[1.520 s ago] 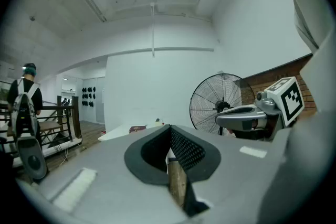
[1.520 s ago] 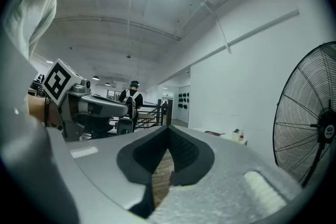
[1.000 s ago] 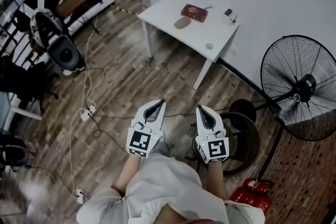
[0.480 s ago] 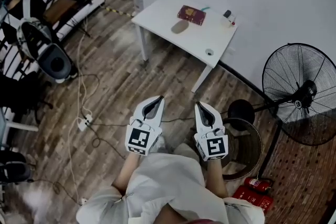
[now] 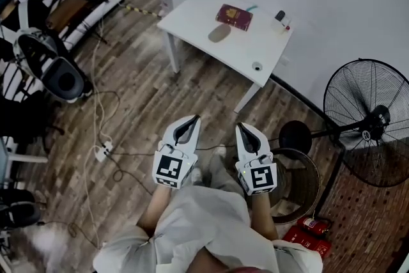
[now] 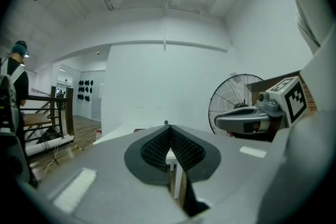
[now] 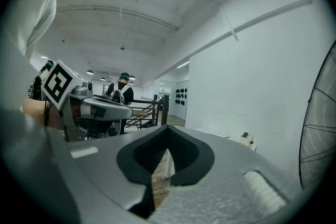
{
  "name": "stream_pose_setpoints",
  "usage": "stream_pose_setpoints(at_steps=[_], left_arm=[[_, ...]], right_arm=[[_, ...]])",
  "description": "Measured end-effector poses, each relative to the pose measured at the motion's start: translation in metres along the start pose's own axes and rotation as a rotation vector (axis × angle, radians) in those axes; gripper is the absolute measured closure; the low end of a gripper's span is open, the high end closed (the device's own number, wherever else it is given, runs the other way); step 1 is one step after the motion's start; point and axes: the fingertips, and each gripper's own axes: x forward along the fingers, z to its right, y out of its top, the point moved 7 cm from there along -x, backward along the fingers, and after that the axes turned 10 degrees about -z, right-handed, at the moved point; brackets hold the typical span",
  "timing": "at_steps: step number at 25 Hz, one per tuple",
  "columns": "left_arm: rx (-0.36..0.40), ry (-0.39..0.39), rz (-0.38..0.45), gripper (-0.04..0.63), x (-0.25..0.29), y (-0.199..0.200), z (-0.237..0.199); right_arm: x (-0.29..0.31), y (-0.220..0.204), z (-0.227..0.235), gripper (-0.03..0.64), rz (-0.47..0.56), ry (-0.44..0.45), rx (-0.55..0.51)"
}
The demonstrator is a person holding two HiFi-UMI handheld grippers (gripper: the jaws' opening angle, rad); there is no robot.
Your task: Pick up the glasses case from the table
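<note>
A white table [image 5: 192, 13] stands ahead against the wall. On it lies a grey oval glasses case [image 5: 219, 33], and just behind that a dark red book-like item [image 5: 234, 16]. My left gripper [image 5: 190, 119] and right gripper [image 5: 241, 128] are held side by side over the wooden floor, well short of the table, both pointing at it. Both are shut with nothing between the jaws. The left gripper view shows its shut tips [image 6: 167, 124] with the right gripper [image 6: 247, 120] beside them. The right gripper view shows its shut tips [image 7: 168, 127] with the left gripper [image 7: 100, 107] beside them.
A small white box [image 5: 280, 21] and a small round object [image 5: 257, 66] also sit on the table. A large standing fan [image 5: 370, 121] is at the right, with a round stand [image 5: 295, 169] and a red extinguisher [image 5: 312, 226] near my feet. Cables and a power strip [image 5: 102, 150] lie at the left.
Both grippers have come forward together toward the table, still shut and empty. The chair and cables at the left have slid back in the head view.
</note>
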Motion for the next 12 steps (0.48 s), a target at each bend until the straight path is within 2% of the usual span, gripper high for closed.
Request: stream_pose_setpoints(at_steps=[12], left_arm=[[0.033, 0.042, 0.030, 0.577, 0.118, 0.041, -0.027]], right_arm=[[0.083, 0.009, 0.104, 0.612, 0.025, 0.043, 0.009]])
